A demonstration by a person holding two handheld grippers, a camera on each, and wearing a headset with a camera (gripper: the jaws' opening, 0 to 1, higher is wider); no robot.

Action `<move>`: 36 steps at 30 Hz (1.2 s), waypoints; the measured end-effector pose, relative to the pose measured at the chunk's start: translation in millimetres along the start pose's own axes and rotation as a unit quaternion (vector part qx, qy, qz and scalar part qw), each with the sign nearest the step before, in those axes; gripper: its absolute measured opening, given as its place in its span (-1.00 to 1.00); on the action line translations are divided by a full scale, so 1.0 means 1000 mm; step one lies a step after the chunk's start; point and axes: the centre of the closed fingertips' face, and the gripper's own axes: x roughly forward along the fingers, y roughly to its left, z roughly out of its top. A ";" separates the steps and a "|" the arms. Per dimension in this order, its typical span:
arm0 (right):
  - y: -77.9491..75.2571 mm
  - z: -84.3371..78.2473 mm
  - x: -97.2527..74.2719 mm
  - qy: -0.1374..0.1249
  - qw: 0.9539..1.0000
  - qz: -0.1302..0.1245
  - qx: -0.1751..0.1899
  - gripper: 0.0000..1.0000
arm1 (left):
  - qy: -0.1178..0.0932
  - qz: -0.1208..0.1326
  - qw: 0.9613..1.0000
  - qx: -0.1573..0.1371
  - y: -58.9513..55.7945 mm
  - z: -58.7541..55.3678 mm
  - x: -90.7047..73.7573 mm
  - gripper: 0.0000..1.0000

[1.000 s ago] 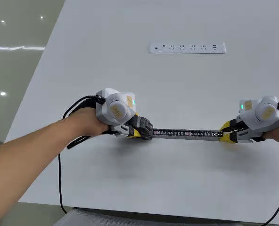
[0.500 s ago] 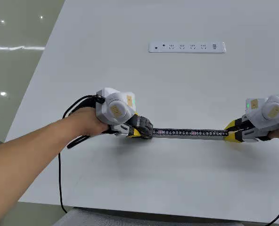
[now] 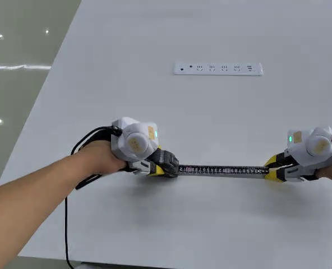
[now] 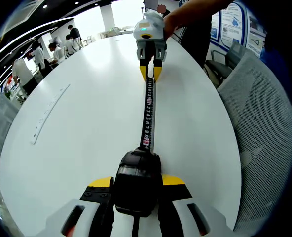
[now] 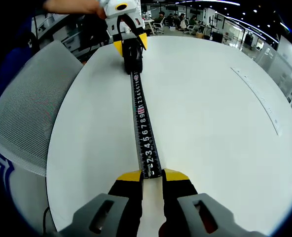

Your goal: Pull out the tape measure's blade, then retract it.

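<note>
A black tape measure case (image 3: 167, 162) rests on the white table (image 3: 211, 112), held between the yellow-tipped jaws of my left gripper (image 3: 156, 167). Its black blade (image 3: 222, 170) runs out flat to the right along the table. My right gripper (image 3: 271, 167) is shut on the blade's tip. In the left gripper view the case (image 4: 138, 168) sits in my left gripper (image 4: 137, 183), and the blade (image 4: 148, 113) leads away to the right gripper (image 4: 150, 73). In the right gripper view the numbered blade (image 5: 142, 123) starts between the jaws of my right gripper (image 5: 152, 176) and ends at the case (image 5: 132, 58).
A white power strip (image 3: 218, 68) lies farther back on the table. The table's near edge is close below both grippers. A grey mesh chair (image 4: 264, 123) stands at that edge. A black cable (image 3: 68, 224) hangs from the left gripper. People stand far off in the room.
My right gripper has moved slightly to the right since one second ago, drawing a little more blade out. The left gripper and case have held still. The head camera has shifted.
</note>
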 end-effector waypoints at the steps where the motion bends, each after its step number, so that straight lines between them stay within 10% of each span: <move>1: 0.000 0.000 0.000 0.003 1.000 0.000 -0.004 -0.77 | 0.000 0.001 1.000 -0.002 0.000 0.000 0.000 -0.39; 22: -0.008 -0.006 0.003 0.039 0.999 -0.027 -0.016 -0.68 | -0.007 0.028 0.998 -0.060 0.006 0.000 -0.001 -0.22; 36: -0.015 -0.012 0.000 0.017 0.995 -0.066 0.078 -0.57 | -0.032 0.062 0.990 -0.122 0.013 0.007 -0.012 -0.07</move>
